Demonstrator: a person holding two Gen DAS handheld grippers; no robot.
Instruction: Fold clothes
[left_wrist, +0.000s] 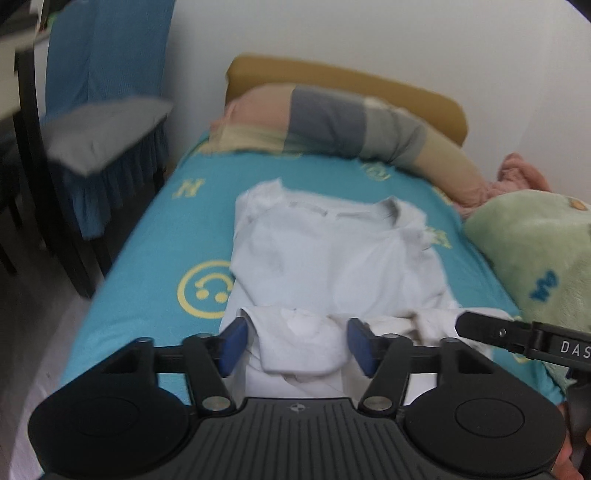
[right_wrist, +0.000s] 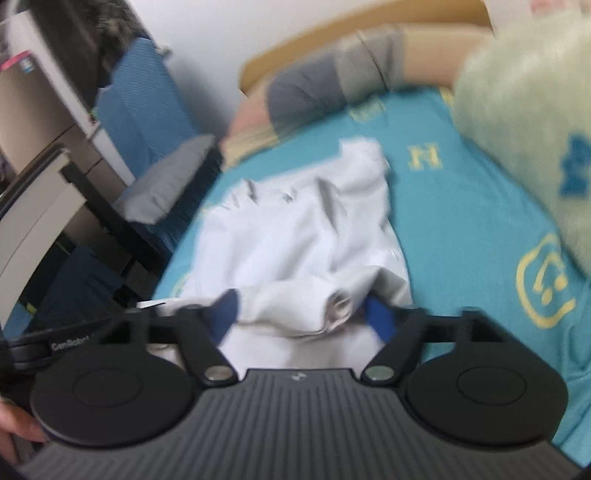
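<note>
Teal fleece bed cover (left_wrist: 147, 236): rumpled white cotton shirt (left_wrist: 332, 251); left claw (left_wrist: 295, 347) and right claw (right_wrist: 301, 314) released, bunched hem between pads.

In the left wrist view the shirt (left_wrist: 332, 254) lies on the bed (left_wrist: 147, 236) at frame centre, its near edge bunched between the left gripper's (left_wrist: 295, 343) parted fingers at the bottom. The bolster (left_wrist: 354, 125) lies across the bed behind it, before the headboard (left_wrist: 406, 88). A chair (left_wrist: 103, 110) stands upper left, a blanket (left_wrist: 535, 251) at right. The right gripper (right_wrist: 299, 314), probably clear of the cloth, sits low in its own view.
</note>
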